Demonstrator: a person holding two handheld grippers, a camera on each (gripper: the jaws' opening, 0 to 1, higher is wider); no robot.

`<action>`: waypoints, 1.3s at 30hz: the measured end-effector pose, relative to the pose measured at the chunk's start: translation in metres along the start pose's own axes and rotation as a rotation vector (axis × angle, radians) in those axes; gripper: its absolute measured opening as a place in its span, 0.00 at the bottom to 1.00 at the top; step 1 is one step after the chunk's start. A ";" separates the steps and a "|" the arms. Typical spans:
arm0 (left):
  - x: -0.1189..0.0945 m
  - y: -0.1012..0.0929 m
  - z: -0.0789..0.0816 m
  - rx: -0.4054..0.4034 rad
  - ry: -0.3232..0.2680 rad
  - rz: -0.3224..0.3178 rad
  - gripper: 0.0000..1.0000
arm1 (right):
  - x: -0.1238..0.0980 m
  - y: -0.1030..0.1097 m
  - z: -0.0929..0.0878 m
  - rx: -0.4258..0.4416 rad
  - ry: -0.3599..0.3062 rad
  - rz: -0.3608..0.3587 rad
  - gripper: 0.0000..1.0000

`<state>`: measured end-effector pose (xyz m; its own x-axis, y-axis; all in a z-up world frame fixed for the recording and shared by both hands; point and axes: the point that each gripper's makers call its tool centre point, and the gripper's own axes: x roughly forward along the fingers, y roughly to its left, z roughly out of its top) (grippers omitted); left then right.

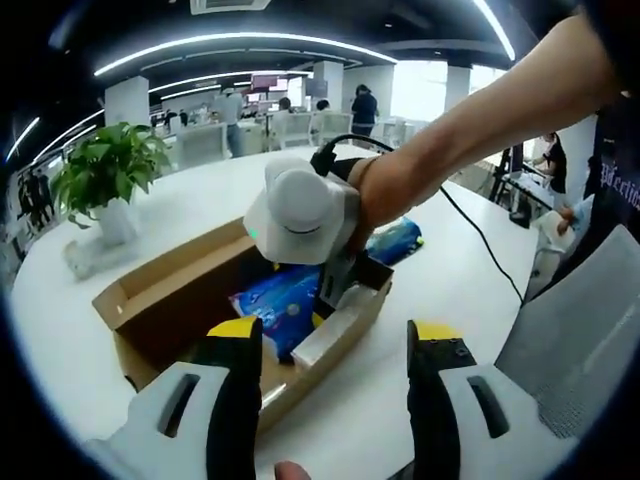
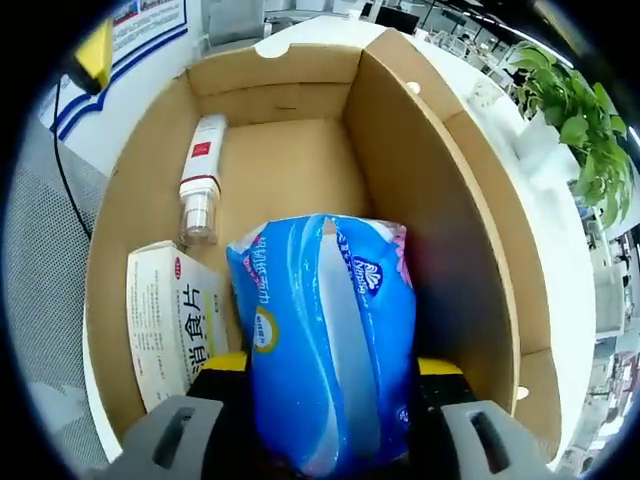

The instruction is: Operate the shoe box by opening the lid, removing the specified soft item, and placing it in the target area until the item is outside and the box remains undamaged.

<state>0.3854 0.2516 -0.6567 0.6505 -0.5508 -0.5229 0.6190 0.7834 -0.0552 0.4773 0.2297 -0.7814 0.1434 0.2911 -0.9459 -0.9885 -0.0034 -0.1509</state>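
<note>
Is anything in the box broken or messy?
Nothing looks broken or spilled. The cardboard box is open and its walls look whole. Inside, a small bottle lies on its side next to a white carton, which seems normal for packed things. The right gripper is squeezing the blue tissue pack, denting it a bit.

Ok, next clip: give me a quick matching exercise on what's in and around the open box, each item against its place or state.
Items:
1. blue tissue pack
2. white tube
3. white carton
4. potted plant

Places or states:
A. lying flat on the box floor near the far end
B. standing on the white table outside the box
C. between the right gripper jaws
D. against the box wall, beside the pack

Pairs: 1-C, 2-A, 3-D, 4-B
</note>
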 end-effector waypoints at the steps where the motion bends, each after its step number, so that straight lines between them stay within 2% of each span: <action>1: 0.000 0.000 -0.001 -0.001 0.002 -0.001 0.57 | 0.000 0.000 0.000 0.003 0.001 -0.002 0.56; 7: -0.001 0.003 -0.001 -0.008 0.001 0.006 0.56 | -0.002 0.004 0.003 0.052 -0.012 0.000 0.44; 15: -0.003 0.003 0.002 -0.014 0.005 0.008 0.56 | -0.006 0.009 0.003 0.077 -0.049 -0.024 0.34; 24: -0.005 0.004 0.002 -0.010 0.013 0.015 0.56 | -0.020 0.012 0.009 0.133 -0.107 -0.057 0.31; 34: -0.008 -0.005 0.013 0.013 -0.001 0.010 0.56 | -0.026 0.004 0.011 0.235 -0.175 -0.085 0.31; 39: -0.011 -0.008 0.020 0.020 -0.009 0.014 0.56 | -0.037 0.002 0.015 0.268 -0.213 -0.097 0.31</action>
<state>0.3817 0.2455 -0.6336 0.6631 -0.5426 -0.5156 0.6185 0.7852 -0.0310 0.4694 0.2338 -0.7427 0.2520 0.4710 -0.8454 -0.9520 0.2773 -0.1293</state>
